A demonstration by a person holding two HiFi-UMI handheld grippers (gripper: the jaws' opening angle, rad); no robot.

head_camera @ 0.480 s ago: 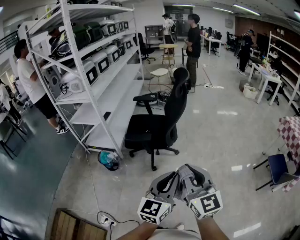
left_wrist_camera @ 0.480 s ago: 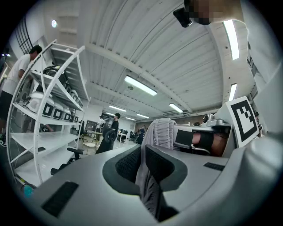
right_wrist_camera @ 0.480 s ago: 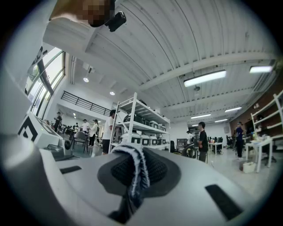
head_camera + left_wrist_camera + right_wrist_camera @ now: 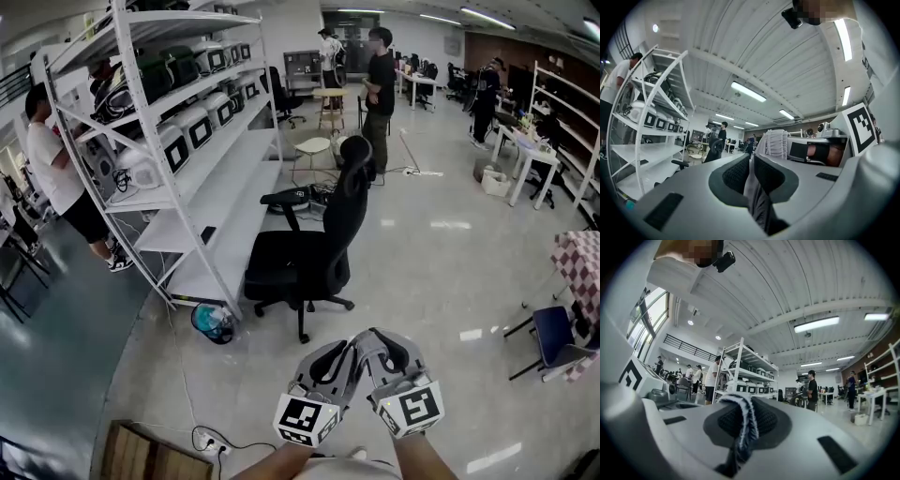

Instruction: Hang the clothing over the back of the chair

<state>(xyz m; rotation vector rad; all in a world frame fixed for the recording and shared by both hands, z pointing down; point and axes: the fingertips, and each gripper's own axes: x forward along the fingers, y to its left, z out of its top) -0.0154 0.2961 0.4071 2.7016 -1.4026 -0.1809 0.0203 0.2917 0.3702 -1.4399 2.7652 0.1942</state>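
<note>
- Head view: left gripper and right gripper side by side, low in frame, pointed level toward the chair. Well apart from it, so draping judged not yet begun. Chair beside the rack, tall back open to approach.
- Left gripper view: jaws of left gripper closed on the clothing, grey fabric pinched between the pads. Gathered band running off toward the other gripper. Probably held at two points to keep it spread for laying over the back.
- Right gripper view: jaws of right gripper nearly together, clamped on a frayed edge of the clothing.
- Against half a second earlier, head view: chair and rack slightly up and left in frame; grippers in the same spot, same grip.
</note>
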